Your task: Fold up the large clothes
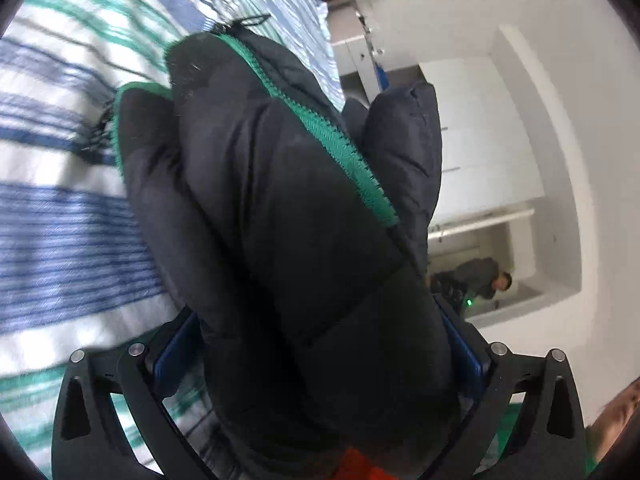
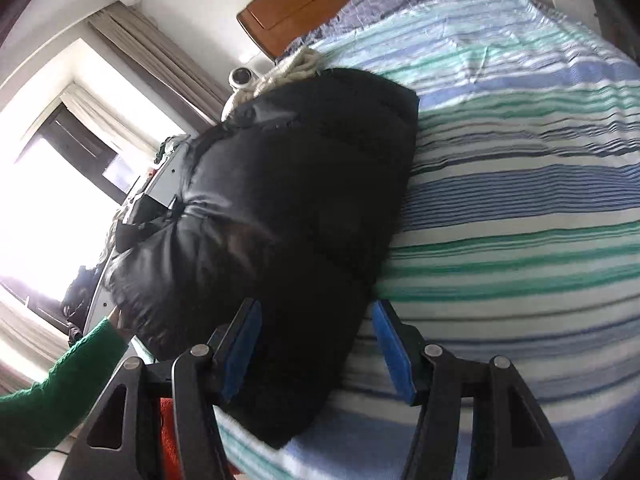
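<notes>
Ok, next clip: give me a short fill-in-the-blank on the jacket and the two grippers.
1. The black puffer jacket has a zipper coloured ____.
2. The left gripper is shut on the ____.
3. The bedspread under the jacket has a pattern of ____.
4. The pads of the right gripper are coloured ____.

Missing words: green; jacket; stripes; blue

I see black puffer jacket (image 1: 280, 220) with green zipper tape (image 1: 320, 120); bedspread (image 2: 520, 200) striped white, blue, green; blue pads on fingers (image 2: 394, 354).

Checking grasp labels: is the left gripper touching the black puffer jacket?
Touching. The left wrist view shows the left gripper with both blue pads pressed against the bunched black puffer jacket.
</notes>
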`<move>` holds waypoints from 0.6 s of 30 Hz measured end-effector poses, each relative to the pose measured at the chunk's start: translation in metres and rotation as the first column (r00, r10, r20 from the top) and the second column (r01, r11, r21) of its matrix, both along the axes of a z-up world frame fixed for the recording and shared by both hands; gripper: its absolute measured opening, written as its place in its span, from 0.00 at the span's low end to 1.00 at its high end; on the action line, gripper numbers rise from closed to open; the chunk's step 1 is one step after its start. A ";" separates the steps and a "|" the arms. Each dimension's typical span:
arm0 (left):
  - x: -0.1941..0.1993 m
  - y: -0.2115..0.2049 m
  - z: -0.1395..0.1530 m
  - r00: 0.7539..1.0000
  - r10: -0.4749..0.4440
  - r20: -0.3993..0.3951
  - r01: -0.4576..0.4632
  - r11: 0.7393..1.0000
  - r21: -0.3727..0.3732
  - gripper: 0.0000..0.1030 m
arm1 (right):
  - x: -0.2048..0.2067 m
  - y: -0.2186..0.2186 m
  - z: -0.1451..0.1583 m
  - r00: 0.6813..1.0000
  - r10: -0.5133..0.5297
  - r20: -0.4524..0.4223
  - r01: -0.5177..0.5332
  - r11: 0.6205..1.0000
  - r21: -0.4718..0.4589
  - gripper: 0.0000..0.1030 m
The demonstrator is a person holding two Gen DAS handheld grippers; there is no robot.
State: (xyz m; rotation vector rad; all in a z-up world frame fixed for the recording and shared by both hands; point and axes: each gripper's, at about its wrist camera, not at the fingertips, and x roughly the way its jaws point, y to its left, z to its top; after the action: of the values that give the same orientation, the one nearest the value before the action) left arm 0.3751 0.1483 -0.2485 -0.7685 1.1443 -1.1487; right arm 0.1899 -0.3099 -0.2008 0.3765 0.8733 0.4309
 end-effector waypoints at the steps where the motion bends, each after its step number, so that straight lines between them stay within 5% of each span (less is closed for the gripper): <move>1: 0.001 -0.005 0.002 1.000 -0.006 0.004 0.006 1.000 -0.002 0.99 | 0.004 -0.001 -0.003 1.000 -0.003 -0.012 0.003 1.000 0.013 0.58; 7: 0.004 -0.025 -0.011 0.999 -0.043 -0.001 0.043 0.995 0.088 1.00 | 0.024 -0.003 -0.015 0.999 0.016 -0.031 -0.010 0.987 0.163 0.62; 18: -0.008 -0.035 -0.018 1.000 -0.021 0.010 0.019 0.994 0.103 0.99 | 0.043 -0.017 -0.054 0.989 0.102 -0.105 -0.050 0.907 0.419 0.76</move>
State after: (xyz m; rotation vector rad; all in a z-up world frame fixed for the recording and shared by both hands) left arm 0.3670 0.1137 -0.2660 -0.6716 1.1945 -1.1005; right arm 0.2326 -0.3273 -0.2548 0.7716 0.9180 0.6758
